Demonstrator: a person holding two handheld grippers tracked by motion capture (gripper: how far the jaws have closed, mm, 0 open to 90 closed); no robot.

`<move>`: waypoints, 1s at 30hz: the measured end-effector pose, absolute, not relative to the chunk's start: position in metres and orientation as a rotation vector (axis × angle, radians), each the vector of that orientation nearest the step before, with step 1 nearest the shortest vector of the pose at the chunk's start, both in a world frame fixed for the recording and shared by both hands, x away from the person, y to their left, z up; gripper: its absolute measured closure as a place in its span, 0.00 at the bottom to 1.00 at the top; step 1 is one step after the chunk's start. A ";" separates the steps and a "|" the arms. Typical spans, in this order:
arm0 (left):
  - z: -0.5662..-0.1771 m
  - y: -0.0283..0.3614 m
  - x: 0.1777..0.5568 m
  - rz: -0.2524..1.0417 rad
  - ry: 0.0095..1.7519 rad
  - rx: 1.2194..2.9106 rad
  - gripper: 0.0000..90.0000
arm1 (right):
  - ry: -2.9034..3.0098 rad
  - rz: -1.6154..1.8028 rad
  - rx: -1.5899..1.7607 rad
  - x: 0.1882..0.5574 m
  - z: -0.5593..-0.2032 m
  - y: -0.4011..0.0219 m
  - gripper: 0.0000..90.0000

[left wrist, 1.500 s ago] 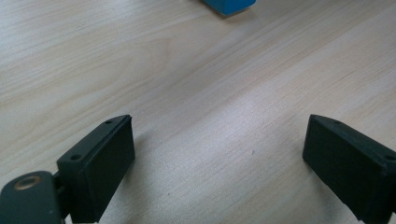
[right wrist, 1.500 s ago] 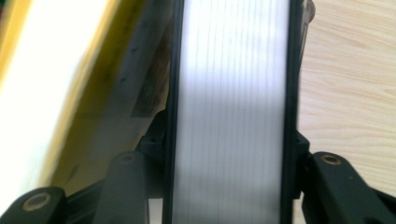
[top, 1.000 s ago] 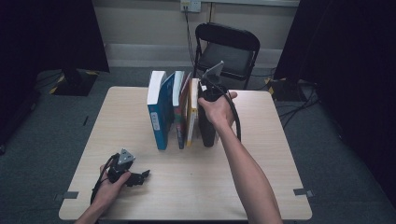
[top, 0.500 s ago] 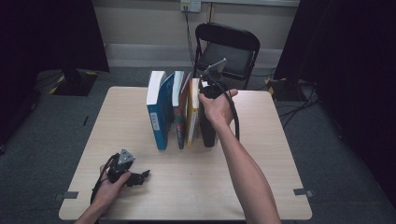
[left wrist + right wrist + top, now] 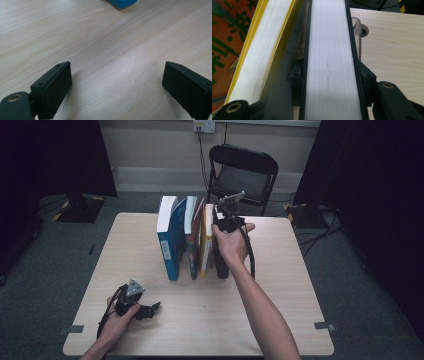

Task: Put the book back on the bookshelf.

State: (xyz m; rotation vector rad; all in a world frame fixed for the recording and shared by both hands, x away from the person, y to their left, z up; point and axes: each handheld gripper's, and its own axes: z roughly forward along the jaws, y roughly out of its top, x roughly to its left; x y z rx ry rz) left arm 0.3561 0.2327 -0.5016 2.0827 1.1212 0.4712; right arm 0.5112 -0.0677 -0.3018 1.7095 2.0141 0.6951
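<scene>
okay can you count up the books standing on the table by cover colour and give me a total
Blue book: 1
Red book: 1
Yellow book: 1
Black book: 1, with the right gripper shut on its top edge
Total: 4 books, upright in one row on the table.

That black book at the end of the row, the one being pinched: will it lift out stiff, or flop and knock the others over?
Probably stiff: the black book shows a thick, straight page block, and the right gripper clamps across both covers. Smooth covers might slip a little. The yellow book leans close beside it, so it may tip once that support goes. The left gripper rests open on the table.
</scene>
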 end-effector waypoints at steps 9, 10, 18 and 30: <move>-0.502 0.232 0.356 0.474 1.122 2.079 0.10 | 2.108 0.786 1.637 0.495 -0.314 -0.073 0.48; -0.502 0.232 0.356 0.475 1.122 2.079 0.10 | 2.126 0.803 1.629 0.492 -0.317 -0.076 0.45; -0.502 0.233 0.356 0.475 1.116 2.091 0.10 | 2.172 0.873 1.566 0.468 -0.339 -0.086 0.41; -0.502 0.233 0.356 0.475 1.118 2.090 0.09 | 2.134 1.032 1.449 0.445 -0.371 -0.105 0.50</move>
